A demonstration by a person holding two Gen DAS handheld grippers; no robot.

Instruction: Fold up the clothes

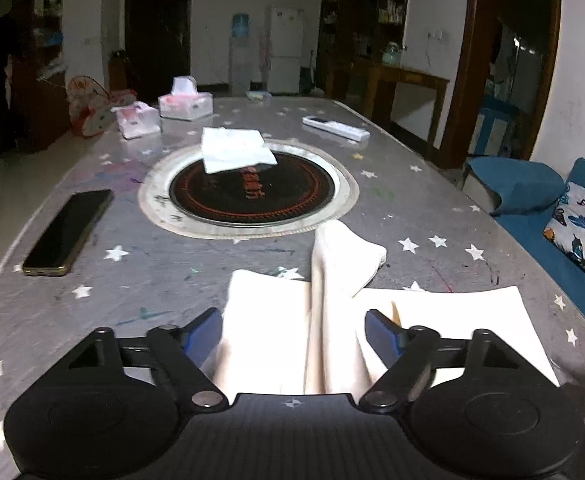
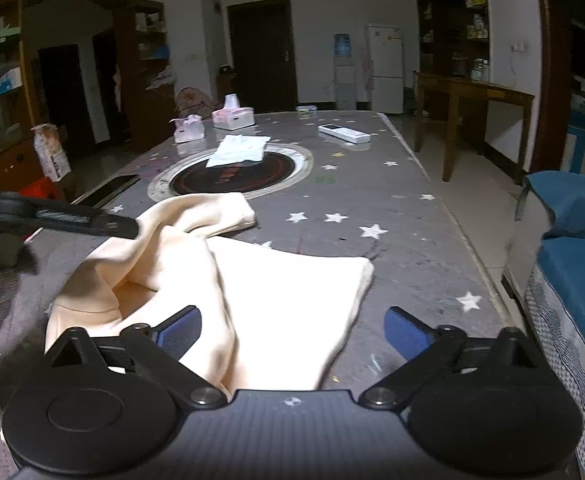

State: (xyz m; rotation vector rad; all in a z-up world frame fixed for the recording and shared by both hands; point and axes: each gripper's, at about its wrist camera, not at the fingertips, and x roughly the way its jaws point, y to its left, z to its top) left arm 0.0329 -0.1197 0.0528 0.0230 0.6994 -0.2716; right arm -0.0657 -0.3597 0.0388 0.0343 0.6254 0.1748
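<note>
A cream garment lies partly folded on the near end of the grey starred table; it also shows in the right wrist view. My left gripper is open, its blue pads either side of the cloth, one raised fold running between them. In the right wrist view the left gripper's arm sits over the garment's left edge. My right gripper is open above the garment's near right part, holding nothing. A folded white cloth lies on the round black hob; it also shows in the right wrist view.
A phone lies at the table's left edge. Two tissue boxes and a white remote sit at the far end. The round hob fills the table's middle. A blue sofa with a butterfly cushion runs along the right.
</note>
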